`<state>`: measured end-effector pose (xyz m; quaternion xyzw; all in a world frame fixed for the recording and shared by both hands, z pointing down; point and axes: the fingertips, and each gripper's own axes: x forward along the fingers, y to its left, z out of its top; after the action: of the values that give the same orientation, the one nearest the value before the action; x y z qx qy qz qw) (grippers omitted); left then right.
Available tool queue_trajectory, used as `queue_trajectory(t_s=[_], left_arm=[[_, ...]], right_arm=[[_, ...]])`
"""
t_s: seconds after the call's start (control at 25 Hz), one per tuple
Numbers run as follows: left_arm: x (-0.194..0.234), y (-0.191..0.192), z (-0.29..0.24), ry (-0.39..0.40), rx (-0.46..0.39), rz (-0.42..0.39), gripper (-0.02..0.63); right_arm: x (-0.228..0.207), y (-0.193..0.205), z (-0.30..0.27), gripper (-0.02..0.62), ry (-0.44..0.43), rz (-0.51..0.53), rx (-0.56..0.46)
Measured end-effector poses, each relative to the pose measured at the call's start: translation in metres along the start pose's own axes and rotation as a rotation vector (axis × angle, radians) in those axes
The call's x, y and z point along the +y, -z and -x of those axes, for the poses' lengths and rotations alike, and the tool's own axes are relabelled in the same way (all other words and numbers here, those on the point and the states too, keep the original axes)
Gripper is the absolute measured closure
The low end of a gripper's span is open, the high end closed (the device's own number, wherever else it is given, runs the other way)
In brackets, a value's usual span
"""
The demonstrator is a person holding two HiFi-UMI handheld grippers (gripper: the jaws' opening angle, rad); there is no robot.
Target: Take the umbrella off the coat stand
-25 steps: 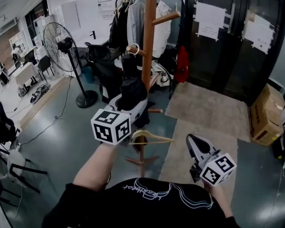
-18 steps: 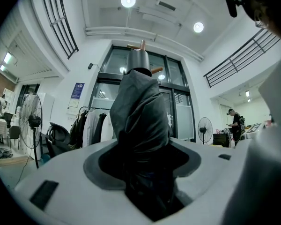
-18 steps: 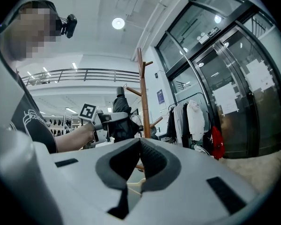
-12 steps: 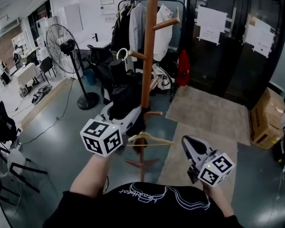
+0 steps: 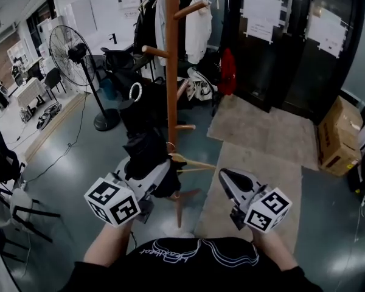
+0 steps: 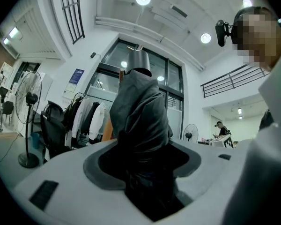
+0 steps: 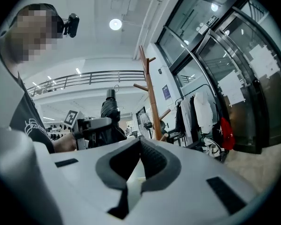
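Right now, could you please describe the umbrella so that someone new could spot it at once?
Find the tall wooden coat stand mid-floor. Just left of its pole, the left gripper clamps a folded umbrella held upright. It is the black bundle topped by a pale ring, off the pegs, unlike the hanging garments behind.

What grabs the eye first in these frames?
The black folded fabric umbrella stands out first, clamped in the left tool at the middle of the head view. Just to its right rises the tall brown wooden coat stand, with bare pegs jutting out on both sides. The right tool sits shut and empty at lower right.
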<state>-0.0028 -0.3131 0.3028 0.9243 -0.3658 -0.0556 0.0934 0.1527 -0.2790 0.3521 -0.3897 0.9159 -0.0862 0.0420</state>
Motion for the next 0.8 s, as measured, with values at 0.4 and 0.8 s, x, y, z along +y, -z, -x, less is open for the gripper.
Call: queue_trajectory(t_s=[0.4,0.8], left_arm=[[-0.066,0.066,0.031,0.052,0.061,0.095,0.367],[-0.105,0.091,0.052,0.086,0.073,0.107,0.367]], right_arm=[[0.039,0.016,0.042,0.592,-0.035,-0.009,-0.003],[0.060,0.026,0.074,0.592,-0.038,-0.026,-0.009]])
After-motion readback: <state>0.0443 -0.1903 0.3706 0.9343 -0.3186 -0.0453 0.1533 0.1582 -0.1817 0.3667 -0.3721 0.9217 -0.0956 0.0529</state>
